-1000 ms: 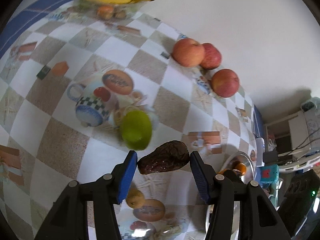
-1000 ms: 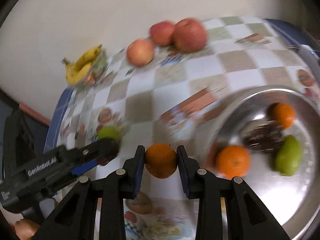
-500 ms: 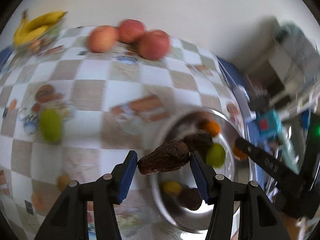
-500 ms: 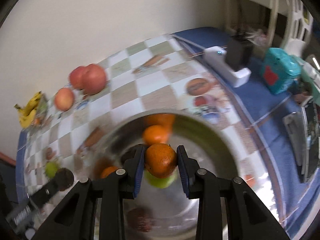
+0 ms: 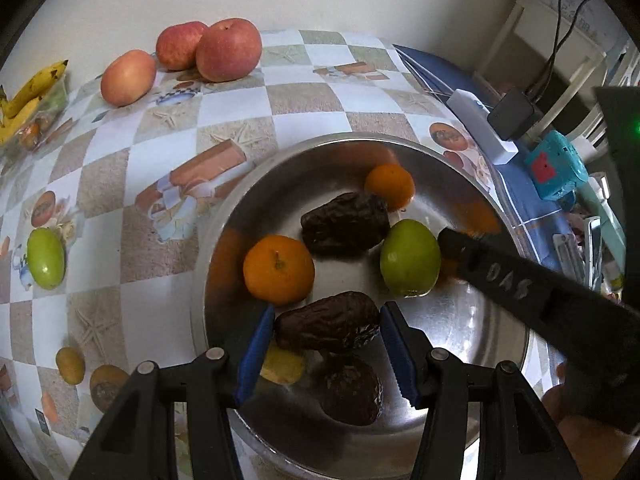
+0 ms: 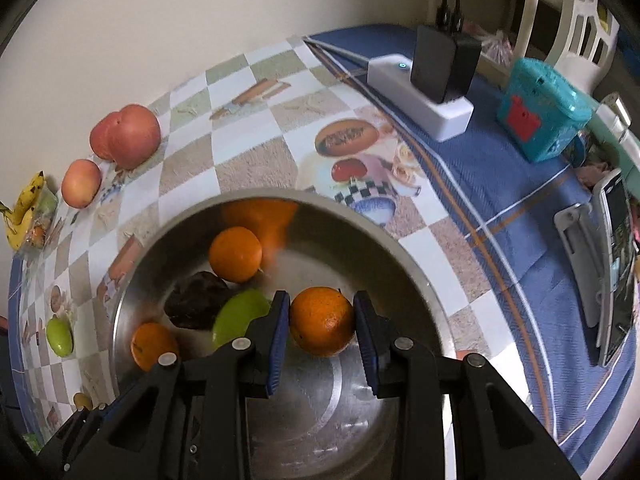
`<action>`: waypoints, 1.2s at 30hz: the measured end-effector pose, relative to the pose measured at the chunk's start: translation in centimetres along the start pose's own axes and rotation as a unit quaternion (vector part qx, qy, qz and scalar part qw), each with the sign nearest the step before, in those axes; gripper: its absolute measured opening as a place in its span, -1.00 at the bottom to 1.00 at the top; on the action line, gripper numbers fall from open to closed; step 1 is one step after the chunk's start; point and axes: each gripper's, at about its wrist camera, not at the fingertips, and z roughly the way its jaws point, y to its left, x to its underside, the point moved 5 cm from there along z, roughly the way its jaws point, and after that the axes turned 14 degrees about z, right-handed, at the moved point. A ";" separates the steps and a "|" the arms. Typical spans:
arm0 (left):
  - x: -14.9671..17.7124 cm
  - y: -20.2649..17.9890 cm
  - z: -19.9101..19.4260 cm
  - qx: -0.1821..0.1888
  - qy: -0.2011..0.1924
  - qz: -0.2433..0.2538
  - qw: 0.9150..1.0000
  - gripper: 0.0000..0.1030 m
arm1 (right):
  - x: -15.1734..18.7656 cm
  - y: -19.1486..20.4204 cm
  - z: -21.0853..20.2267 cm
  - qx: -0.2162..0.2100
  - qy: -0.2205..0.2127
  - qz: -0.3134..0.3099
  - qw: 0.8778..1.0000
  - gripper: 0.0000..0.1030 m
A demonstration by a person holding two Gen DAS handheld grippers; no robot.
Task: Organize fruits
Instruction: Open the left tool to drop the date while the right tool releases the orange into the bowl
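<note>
nearest to me, my left claw (image 5: 326,346) is clamped at a middling width on a dark wrinkled date (image 5: 327,327), blue pads pressing both its ends; it hangs over the near part of the steel bowl (image 5: 500,364); my right claw (image 6: 321,334) is pinched much narrower on an orange (image 6: 322,321), also held above the bowl's floor, toward its right side; neither fruit looks to be resting on the metal yet, though i can't be sure of the gap from these angles; under the left claw lie another date (image 5: 352,390) and a small yellow fruit (image 5: 282,366); a little farther in the bowl sit an orange with a stem (image 5: 279,269), a third date (image 5: 345,229), a green fruit (image 5: 410,258) and a second loose orange (image 5: 389,187); i judge the step in hand to be the drop-off, both claws loaded and over the target; next i need to lower each a touch over a bare patch of steel and spread the jaws, keeping the two claws from knocking each other; beyond the bowl, on the checked worktop (image 5: 168,168), a green fruit (image 5: 46,258) and two small brownish ones wait to the left; farthest, by the wall, three red apples (image 5: 228,55) and a bunch of bananas (image 5: 28,96) remain uncollected.
</note>
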 end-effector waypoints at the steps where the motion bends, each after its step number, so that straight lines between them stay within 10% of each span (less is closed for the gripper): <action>1: 0.0 0.0 0.0 -0.001 0.000 0.000 1.000 0.12 | 0.1 0.0 0.3 0.002 0.004 0.000 1.000 -0.33; 21: -0.1 0.4 -2.0 0.059 0.011 -0.028 0.998 0.34 | -0.5 1.0 -3.0 0.002 -0.028 -0.020 0.999 -0.16; 36: 1.8 12.5 -5.1 -0.002 -0.013 -0.171 0.985 0.46 | 2.0 6.1 -2.7 -0.008 -0.012 -0.092 0.996 -0.13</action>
